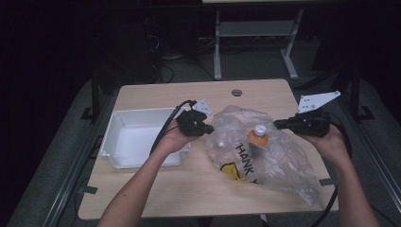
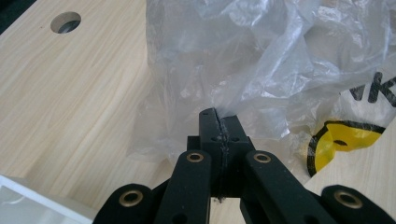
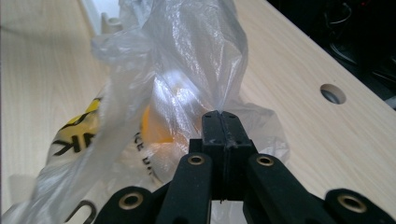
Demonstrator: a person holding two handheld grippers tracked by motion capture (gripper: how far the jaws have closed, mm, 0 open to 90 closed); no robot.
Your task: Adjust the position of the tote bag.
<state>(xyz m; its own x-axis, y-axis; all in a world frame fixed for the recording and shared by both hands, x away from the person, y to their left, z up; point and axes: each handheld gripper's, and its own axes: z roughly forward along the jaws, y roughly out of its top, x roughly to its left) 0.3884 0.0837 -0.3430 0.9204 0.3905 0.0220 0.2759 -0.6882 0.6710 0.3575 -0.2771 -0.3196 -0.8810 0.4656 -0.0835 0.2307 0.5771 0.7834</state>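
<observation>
From the high view, a clear plastic bag (image 1: 265, 151) lies on the wooden bench (image 1: 156, 94), spread from the middle toward five o'clock. It carries black lettering and a yellow mark, and a bottle (image 1: 258, 135) with a white cap and an orange band shows through the film. The left tool (image 1: 208, 128) meets the bag's edge at nine o'clock; the right tool (image 1: 279, 124) meets it at three o'clock. A white tray (image 1: 118, 124) sits just beside the left hand (image 1: 172, 138), at nine o'clock of the bag. The right hand (image 1: 328, 139) holds its tool above the bench's right edge.

In the left gripper view, the left tool (image 2: 218, 116) is clamped tight on a fold of the bag (image 2: 261, 60), the film bunching up from its tips toward twelve o'clock. A round hole (image 2: 65, 22) in the bench lies at ten o'clock.

In the right gripper view, the right tool (image 3: 221, 117) is likewise pinched closed on the bag (image 3: 187, 56), with film rising from the tips toward eleven o'clock. The bottle's orange part (image 3: 156, 126) glows through at nine o'clock.
</observation>
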